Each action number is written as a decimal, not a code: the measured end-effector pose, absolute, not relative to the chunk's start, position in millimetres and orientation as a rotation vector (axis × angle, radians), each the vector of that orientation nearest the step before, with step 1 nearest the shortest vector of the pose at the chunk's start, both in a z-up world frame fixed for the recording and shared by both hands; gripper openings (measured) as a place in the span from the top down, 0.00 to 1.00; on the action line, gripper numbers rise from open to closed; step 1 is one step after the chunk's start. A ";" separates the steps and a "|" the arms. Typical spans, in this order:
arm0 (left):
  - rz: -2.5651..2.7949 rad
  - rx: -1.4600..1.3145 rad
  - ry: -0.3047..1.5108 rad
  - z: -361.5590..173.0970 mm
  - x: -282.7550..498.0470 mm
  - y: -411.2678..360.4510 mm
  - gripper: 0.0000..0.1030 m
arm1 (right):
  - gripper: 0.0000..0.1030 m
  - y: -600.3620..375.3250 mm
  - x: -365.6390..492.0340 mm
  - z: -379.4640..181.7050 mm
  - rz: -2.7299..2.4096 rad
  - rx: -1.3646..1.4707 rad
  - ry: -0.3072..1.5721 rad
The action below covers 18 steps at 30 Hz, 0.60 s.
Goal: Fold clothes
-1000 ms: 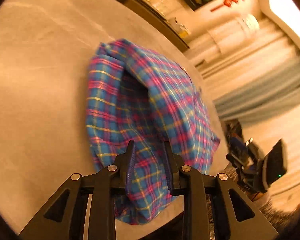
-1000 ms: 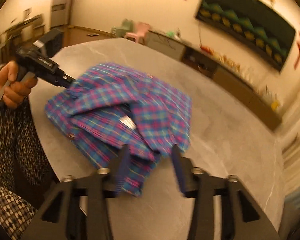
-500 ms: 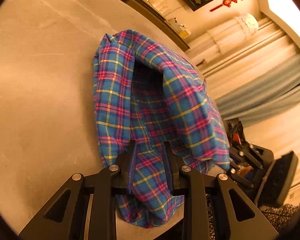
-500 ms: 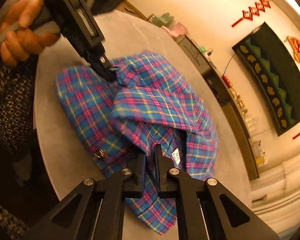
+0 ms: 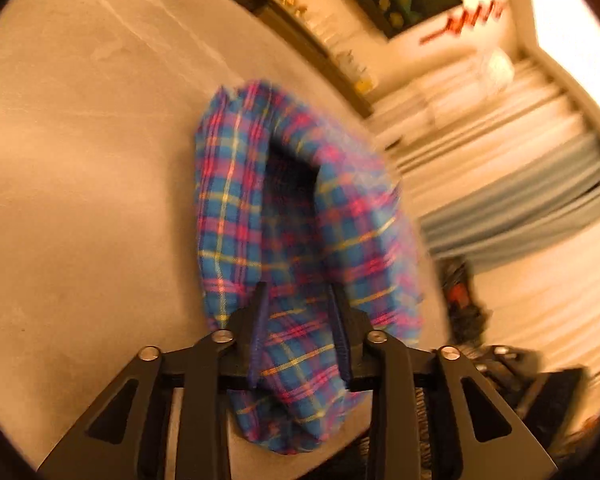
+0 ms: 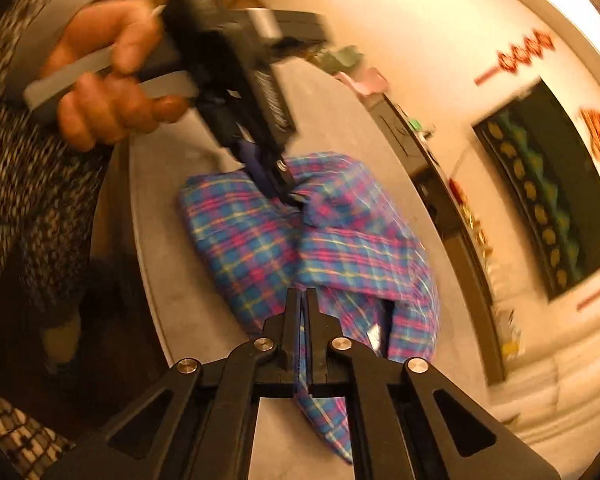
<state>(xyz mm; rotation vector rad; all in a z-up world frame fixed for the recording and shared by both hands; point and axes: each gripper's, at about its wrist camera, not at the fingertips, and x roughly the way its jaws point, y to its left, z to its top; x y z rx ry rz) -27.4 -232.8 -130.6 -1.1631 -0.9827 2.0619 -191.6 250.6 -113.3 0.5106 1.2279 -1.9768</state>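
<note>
- One plaid shirt (image 6: 300,248) is lying bunched on the table (image 5: 80,200).
- Left tongs (image 5: 300,300) are opening, cloth between them.
- Right tongs (image 6: 304,296) are opening slightly, still pinching its near edge.

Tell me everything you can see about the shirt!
The shirt is soft blue cloth, checked with pink and yellow lines. It lies bunched and partly folded on the grey table, a white label showing inside. The left gripper has cloth between its opening jaws; the right gripper pinches the near edge, loosening slightly.
</note>
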 end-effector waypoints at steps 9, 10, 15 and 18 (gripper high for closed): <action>2.047 -1.150 -0.825 -119.7 -11.0 -202.8 0.62 | 0.56 285.7 -231.7 -150.1 -2.094 0.609 1.271; 2.056 -1.160 -0.781 -119.6 -9.4 -195.9 0.62 | 0.57 284.4 -232.4 -153.9 -2.093 0.600 1.295; 2.102 -1.259 -0.669 -131.0 -14.9 -177.2 0.64 | 0.62 275.1 -222.5 -151.1 -2.093 0.511 1.334; 2.110 -1.252 -0.644 -129.3 -17.8 -171.4 0.64 | 0.69 267.4 -222.7 -166.3 -2.075 0.469 1.433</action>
